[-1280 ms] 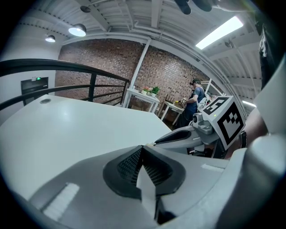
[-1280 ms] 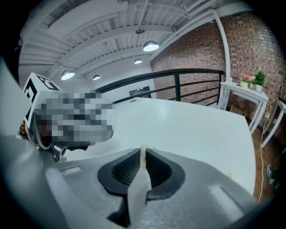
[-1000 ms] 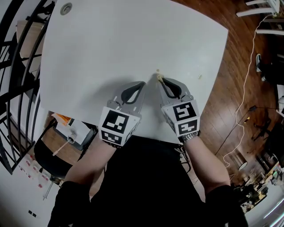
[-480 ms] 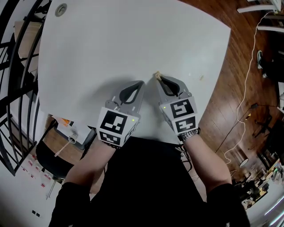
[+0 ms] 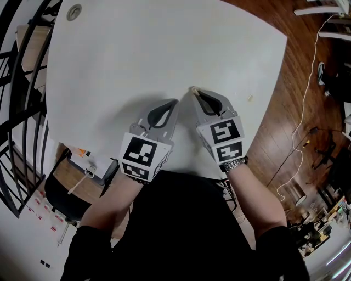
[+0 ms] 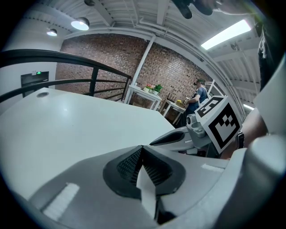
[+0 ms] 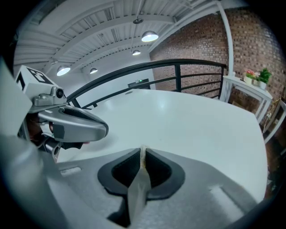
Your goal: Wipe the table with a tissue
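Observation:
The white table (image 5: 164, 49) fills the head view. Both grippers hover side by side over its near edge. My right gripper (image 5: 193, 91) (image 7: 142, 150) is shut on a thin beige strip of tissue (image 7: 137, 190), and a small bit of it pokes out past the tips (image 5: 192, 89). My left gripper (image 5: 176, 102) (image 6: 142, 148) is also shut, pinching a white strip of tissue (image 6: 146, 190) between its pads. From each gripper view the other gripper shows alongside, close by. A small beige crumb (image 5: 250, 98) lies on the table to the right.
A round grommet (image 5: 73, 12) sits at the table's far left corner. A black railing (image 5: 22, 82) runs along the left. A chair with a box on it (image 5: 88, 164) stands below the table's left edge. Wooden floor with a white cable (image 5: 304, 110) lies to the right.
The right gripper has crept a little forward and left over the table, still holding its tissue bit. The left gripper has hardly moved.

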The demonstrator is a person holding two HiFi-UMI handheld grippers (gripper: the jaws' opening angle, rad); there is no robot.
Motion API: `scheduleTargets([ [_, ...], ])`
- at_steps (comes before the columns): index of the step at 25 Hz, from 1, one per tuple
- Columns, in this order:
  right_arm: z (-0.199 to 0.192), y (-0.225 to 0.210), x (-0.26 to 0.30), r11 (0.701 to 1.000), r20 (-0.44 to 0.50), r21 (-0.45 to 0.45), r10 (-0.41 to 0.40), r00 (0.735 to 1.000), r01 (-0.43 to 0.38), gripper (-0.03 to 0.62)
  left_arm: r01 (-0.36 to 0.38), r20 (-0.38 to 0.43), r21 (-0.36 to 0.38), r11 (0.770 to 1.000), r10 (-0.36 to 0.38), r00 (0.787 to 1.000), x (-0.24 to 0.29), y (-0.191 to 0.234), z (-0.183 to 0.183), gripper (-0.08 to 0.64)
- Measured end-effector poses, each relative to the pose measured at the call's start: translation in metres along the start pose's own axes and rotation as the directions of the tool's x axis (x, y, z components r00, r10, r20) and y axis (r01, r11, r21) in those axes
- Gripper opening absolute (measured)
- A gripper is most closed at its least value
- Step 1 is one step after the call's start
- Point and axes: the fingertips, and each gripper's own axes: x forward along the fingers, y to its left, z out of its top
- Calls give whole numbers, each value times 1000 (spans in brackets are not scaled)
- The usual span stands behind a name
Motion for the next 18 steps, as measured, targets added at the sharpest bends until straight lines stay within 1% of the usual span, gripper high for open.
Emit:
scheduleTargets([
  [8, 4, -2, 2, 1000, 10, 7, -8, 1000, 8, 26, 5, -1, 3, 1000, -5, 1000, 3, -1, 2, 9],
  [18, 12, -4, 1, 1000, 46, 23, -19, 999, 18, 26, 7, -3, 13, 1000, -7, 1000, 1, -2, 3, 9],
])
